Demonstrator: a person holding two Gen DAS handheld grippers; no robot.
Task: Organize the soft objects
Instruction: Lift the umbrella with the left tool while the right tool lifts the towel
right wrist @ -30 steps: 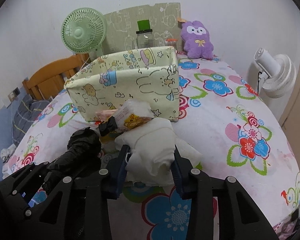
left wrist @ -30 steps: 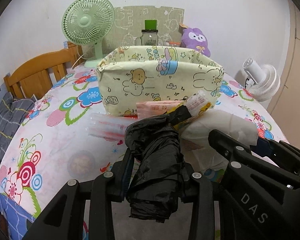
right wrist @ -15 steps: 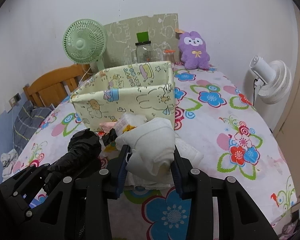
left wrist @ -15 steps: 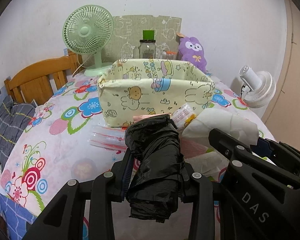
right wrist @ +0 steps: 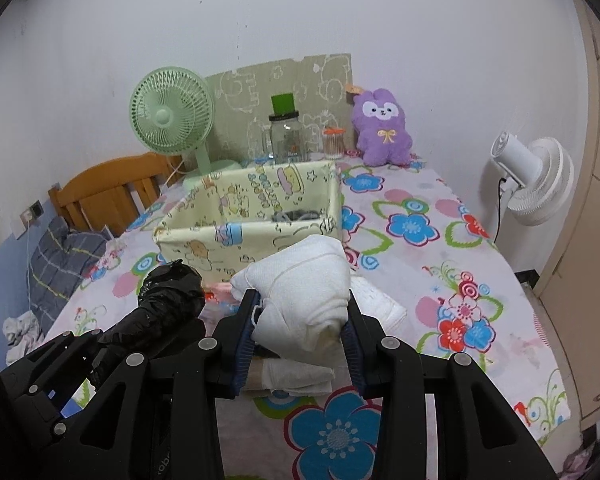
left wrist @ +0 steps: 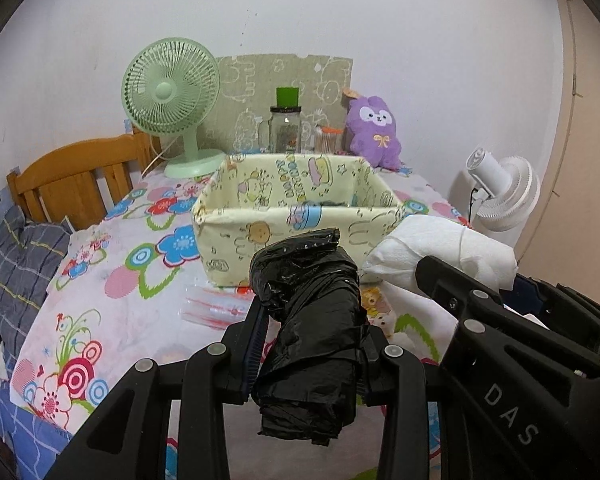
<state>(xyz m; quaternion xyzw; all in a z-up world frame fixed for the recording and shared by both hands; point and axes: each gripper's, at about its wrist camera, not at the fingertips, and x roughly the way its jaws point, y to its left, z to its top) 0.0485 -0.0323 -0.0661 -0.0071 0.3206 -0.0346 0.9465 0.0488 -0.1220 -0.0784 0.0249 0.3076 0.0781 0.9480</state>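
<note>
Nearest in the left wrist view: left gripper [left wrist: 312,344] clamped on a black plastic-bag roll [left wrist: 312,320], pads pressed into its crinkled sides, the roll held clear above the flowered tablecloth [left wrist: 100,280]. Just to its right, seen only from the side: right gripper [left wrist: 500,320] with a rolled white cloth [left wrist: 440,248] held up at about the same height.

From the right wrist view, what the other hides: right gripper [right wrist: 300,320] squeezing the rolled white cloth [right wrist: 304,300] between blue pads [right wrist: 246,340], jaws narrow around the bundle. Below it, lying on the flowered tablecloth [right wrist: 480,260], more folded white cloths [right wrist: 376,304], barely visible from the left side. Left gripper [right wrist: 80,360] low at the left edge, the black plastic-bag roll [right wrist: 168,296] jutting forward from it, the jaws themselves not readable from this angle.

On the cloth in front of the box, plain only from the left wrist: a clear wrapper with red stripes [left wrist: 216,308] and a cartoon-printed packet [left wrist: 376,308].

Farther back: cartoon-print fabric box [left wrist: 300,220], open-topped; something dark at its bottom, better seen from the right wrist, fabric box [right wrist: 252,224] there turned corner-on.

Farthest, against the wall: green fan [left wrist: 170,96], glass jar [left wrist: 286,128], purple plush [left wrist: 374,132]; white fan [right wrist: 536,176] off the table's right side.

Against a second ago: both bundles higher, lifted off the pile; box interior now visible where only its front wall showed; grips unchanged.
</note>
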